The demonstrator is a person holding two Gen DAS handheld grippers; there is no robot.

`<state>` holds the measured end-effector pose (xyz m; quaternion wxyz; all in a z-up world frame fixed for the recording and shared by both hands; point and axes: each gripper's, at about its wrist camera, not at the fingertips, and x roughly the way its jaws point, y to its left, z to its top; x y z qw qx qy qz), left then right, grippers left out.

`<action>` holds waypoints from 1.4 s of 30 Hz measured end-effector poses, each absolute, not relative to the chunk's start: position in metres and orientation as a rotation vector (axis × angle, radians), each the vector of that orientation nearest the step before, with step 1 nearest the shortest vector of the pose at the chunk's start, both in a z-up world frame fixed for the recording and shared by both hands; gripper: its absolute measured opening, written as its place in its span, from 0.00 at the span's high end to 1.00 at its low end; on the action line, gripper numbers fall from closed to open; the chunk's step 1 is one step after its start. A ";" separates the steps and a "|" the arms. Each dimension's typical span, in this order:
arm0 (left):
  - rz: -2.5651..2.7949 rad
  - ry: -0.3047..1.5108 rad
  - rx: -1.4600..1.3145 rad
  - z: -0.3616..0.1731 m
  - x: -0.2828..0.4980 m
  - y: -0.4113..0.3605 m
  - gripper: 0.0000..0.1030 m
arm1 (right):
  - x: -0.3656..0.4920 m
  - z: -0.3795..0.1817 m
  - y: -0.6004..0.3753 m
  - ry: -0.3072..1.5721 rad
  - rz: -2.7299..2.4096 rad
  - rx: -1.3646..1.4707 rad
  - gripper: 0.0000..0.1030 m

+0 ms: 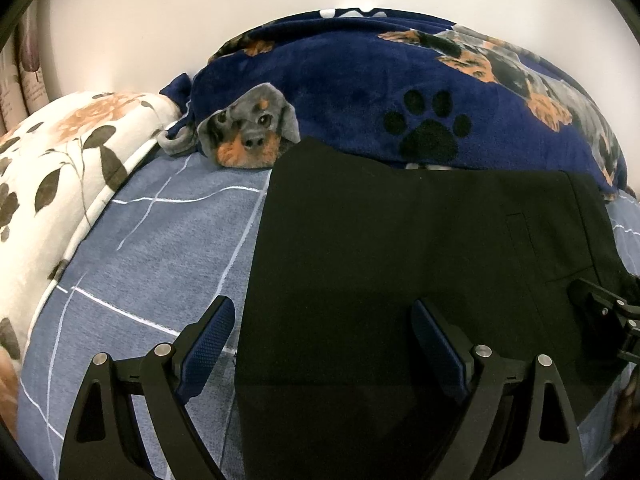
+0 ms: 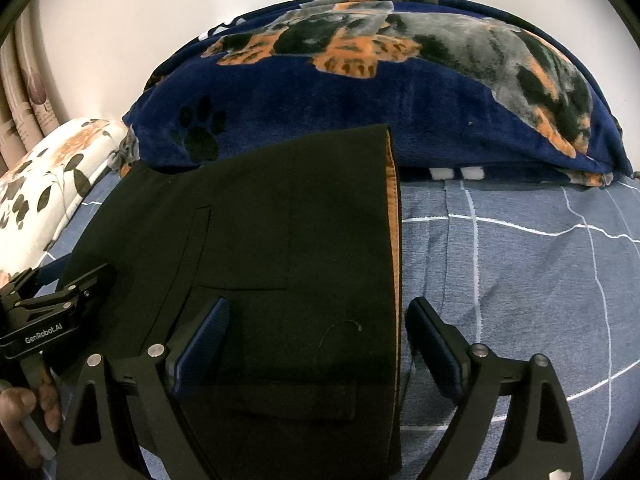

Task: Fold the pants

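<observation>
Blue checked bedding (image 2: 520, 264) is filling the lower half of both views, with a navy dog-print blanket (image 2: 360, 100) heaped across the top of each frame and a floral pillow (image 1: 60, 168) lying at the left edge.

The black pants (image 1: 400, 260) are lying flat on the bed in a compact rectangle at the centre of both frames; an orange-brown inner edge (image 2: 394, 240) is showing along their right side in the right wrist view. The pants are judged to be folded at least once already, so a late step is thought to be in hand.

The left tool (image 1: 324, 344) is being held wide open at the bottom of its frame, astride the left edge of the pants, with nothing being pinched. The right tool (image 2: 318, 340) is likewise standing open, astride the right edge, its pads clear of the cloth.

For a further fold, both tools would need to be lowered and closed on the near corners, and the layers would need to be kept together while being carried toward the blanket.

"GenRobot.AI" is readable in white on the left tool's body (image 2: 44, 334), at the lower left of the right wrist view. No other writing is legible.
</observation>
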<state>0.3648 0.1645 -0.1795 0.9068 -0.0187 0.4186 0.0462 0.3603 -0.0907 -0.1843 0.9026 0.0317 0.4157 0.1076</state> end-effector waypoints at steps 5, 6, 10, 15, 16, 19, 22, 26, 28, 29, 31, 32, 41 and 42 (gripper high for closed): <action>0.096 0.863 -0.036 -0.179 0.365 0.165 0.12 | 0.361 -0.185 -0.091 0.860 0.222 0.064 0.14; 0.097 0.863 -0.035 -0.179 0.365 0.165 0.12 | 0.361 -0.185 -0.091 0.860 0.223 0.065 0.13; 0.097 0.863 -0.034 -0.179 0.365 0.165 0.12 | 0.362 -0.185 -0.091 0.861 0.224 0.065 0.13; 0.099 0.862 -0.030 -0.179 0.364 0.164 0.12 | 0.362 -0.185 -0.091 0.861 0.223 0.063 0.12; 0.102 0.860 -0.028 -0.178 0.364 0.164 0.12 | 0.363 -0.186 -0.092 0.862 0.221 0.062 0.11; 0.130 0.832 -0.006 -0.172 0.360 0.166 0.12 | 0.362 -0.185 -0.093 0.855 0.204 0.055 0.10; 0.178 0.749 0.046 -0.158 0.347 0.161 0.12 | 0.361 -0.184 -0.094 0.854 0.196 0.049 0.10; 0.258 0.711 0.066 -0.130 0.334 0.168 0.09 | 0.345 -0.159 -0.104 0.789 0.164 0.069 0.13; 0.215 0.697 0.010 -0.112 0.323 0.175 0.05 | 0.331 -0.140 -0.113 0.738 0.174 0.108 0.13; 0.208 0.689 -0.003 -0.102 0.318 0.175 0.04 | 0.323 -0.130 -0.116 0.721 0.184 0.117 0.13; 0.244 0.660 0.013 -0.081 0.306 0.173 0.03 | 0.305 -0.113 -0.121 0.688 0.201 0.127 0.13; 0.252 0.640 0.015 -0.070 0.299 0.170 0.02 | 0.297 -0.106 -0.123 0.674 0.215 0.132 0.12; 0.287 0.401 0.023 0.036 0.212 0.145 0.00 | 0.238 -0.061 -0.133 0.606 0.286 0.166 0.12; 0.289 0.379 0.021 0.046 0.204 0.143 0.00 | 0.232 -0.054 -0.135 0.593 0.286 0.167 0.12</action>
